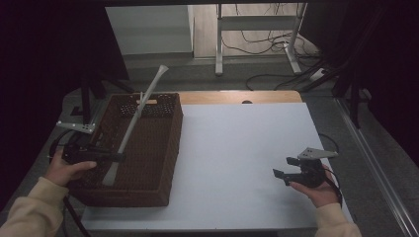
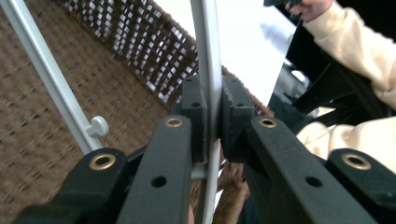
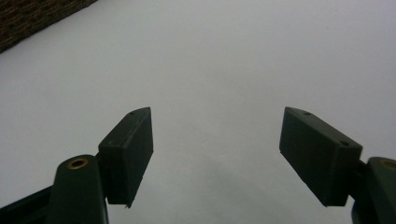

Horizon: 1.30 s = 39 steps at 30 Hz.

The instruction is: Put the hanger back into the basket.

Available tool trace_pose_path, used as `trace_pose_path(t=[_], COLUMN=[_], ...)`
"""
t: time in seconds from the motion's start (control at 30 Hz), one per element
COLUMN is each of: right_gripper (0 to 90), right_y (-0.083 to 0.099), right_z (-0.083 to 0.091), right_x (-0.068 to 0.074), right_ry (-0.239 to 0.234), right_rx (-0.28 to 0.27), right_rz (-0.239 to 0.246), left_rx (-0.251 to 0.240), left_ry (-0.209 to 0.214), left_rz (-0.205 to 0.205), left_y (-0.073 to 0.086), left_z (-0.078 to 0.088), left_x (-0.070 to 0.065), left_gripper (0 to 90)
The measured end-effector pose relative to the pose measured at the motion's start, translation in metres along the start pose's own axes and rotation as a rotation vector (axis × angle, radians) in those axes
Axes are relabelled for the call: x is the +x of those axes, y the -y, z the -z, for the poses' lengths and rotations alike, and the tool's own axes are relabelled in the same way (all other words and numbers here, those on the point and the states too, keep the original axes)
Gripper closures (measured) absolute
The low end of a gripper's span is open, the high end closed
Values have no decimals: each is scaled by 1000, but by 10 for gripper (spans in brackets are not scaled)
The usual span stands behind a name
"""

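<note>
Left gripper [image 1: 118,157] pinches long white plastic shoehorn [image 1: 132,127] over brown woven wicker basket [image 1: 168,148] (second white rod inside); right gripper [image 1: 279,175], jaws spread, well right of basket.

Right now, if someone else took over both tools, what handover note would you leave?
Left tool: shut on the long white shoehorn, gripped mid-shaft.
Right tool: open, empty, over the bare white table.
Shoehorn: slanted in the brown wicker basket at the table's left, lower end inside, upper end jutting past the far rim.
Done: shoehorn gripped.
Left: probably settling it in the basket or lifting it out; I can't tell which.
</note>
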State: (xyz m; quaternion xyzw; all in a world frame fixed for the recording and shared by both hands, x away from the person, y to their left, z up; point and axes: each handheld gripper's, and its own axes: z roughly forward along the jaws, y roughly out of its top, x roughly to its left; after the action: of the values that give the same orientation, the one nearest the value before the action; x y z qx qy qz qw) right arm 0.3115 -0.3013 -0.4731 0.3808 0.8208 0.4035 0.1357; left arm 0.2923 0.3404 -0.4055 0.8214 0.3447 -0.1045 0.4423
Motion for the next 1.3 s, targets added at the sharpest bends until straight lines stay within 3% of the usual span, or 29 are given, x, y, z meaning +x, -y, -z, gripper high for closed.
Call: trace_pose_path(t=[0.47,0.67,0.83,0.87,0.93,0.97,1.1,1.3], right_gripper=[258,257,255,254,252,251,250,250], right_y=[0,1,1,1,1,1,0,-1], right_z=[-2,-2,-3,-3,-3,-4,-3,-2], right_x=[0,-1,-1,-1,-1,-1,-1,0], right_ry=[0,-1,-2,-1,-1,-1,-3,-2], right_rx=[10,14,17,18,22,23,20,3], right_rz=[1,0,1,1,1,1,-3,-9], left_rx=[125,135,180,181,170,164,116,38], left_ry=[-18,-10,-70,-74,-107,-114,-154,-195], left_rz=[-19,1,29,31,39,38,24,-6], left_y=[18,30,40,42,42,41,35,24], left_z=[0,3,2,1,-3,-3,-3,-9], left_x=[12,22,26,27,28,27,21,7], left_gripper=[819,817,810,768,516,466,329,259])
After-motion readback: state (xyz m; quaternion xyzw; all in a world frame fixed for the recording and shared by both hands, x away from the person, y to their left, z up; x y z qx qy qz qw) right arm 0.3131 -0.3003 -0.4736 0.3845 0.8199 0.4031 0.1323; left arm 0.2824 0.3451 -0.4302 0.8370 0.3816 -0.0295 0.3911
